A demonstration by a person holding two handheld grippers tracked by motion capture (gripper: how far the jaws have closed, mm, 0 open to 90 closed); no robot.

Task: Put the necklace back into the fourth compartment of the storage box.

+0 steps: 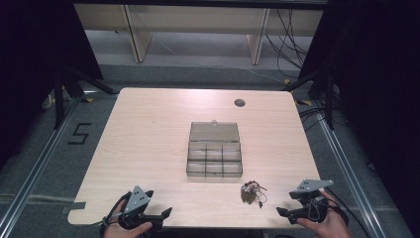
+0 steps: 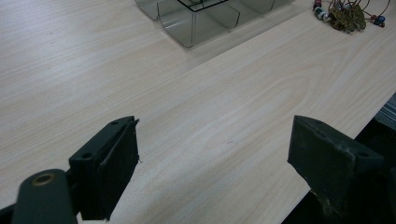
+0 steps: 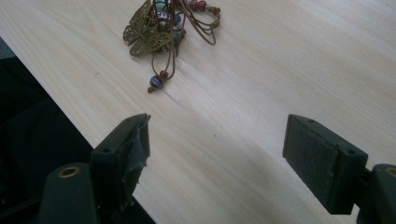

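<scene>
Dim overall. In the high view the table (image 1: 148, 148) is the one lit area, brightest with pale glare along its far edge, while both sides of the frame fall to black. Both gripper views are grainy and soft; the clear box (image 2: 196, 18) casts a faint shadow.

The table (image 1: 148, 129) is seen from above, facing forward. It is viewed closely by both gripper views, the bead cluster (image 1: 251, 191) (image 2: 346, 14) (image 3: 163, 28) being shared toward 12 o'clock.
</scene>
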